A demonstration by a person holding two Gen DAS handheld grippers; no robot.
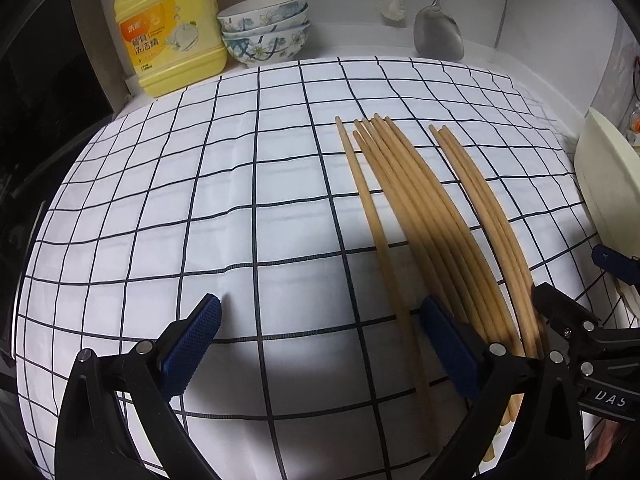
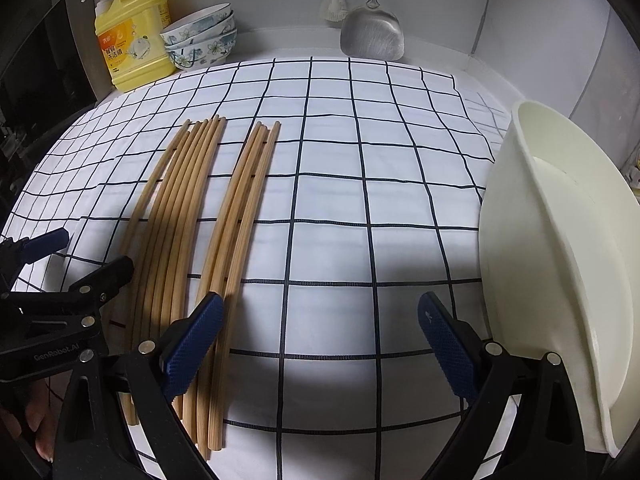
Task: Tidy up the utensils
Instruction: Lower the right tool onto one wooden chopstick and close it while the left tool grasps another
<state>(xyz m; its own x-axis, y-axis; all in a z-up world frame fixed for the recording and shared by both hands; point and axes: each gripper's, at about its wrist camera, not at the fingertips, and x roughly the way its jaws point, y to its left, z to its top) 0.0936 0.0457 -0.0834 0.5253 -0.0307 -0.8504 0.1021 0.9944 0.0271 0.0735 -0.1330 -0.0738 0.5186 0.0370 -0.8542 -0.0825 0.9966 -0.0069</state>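
Chopsticks (image 2: pixel 188 248) lie flat on the checked cloth (image 2: pixel 360 200) in two parallel bundles, a larger left one and a smaller right one (image 2: pixel 244 216), long axes running away from both cameras. Left gripper (image 1: pixel 320 344) and right gripper (image 2: pixel 320 344) both have jaws wide apart and empty; the sticks sit between the two grippers, the right gripper's left finger at the smaller bundle, so the right looks nearer. Sticks are plain, pale wood, thin and round; a white tub (image 2: pixel 560 260) stands far right.

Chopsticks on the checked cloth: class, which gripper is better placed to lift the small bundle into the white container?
Probably right gripper: open, beside the small bundle, nearest the white container.
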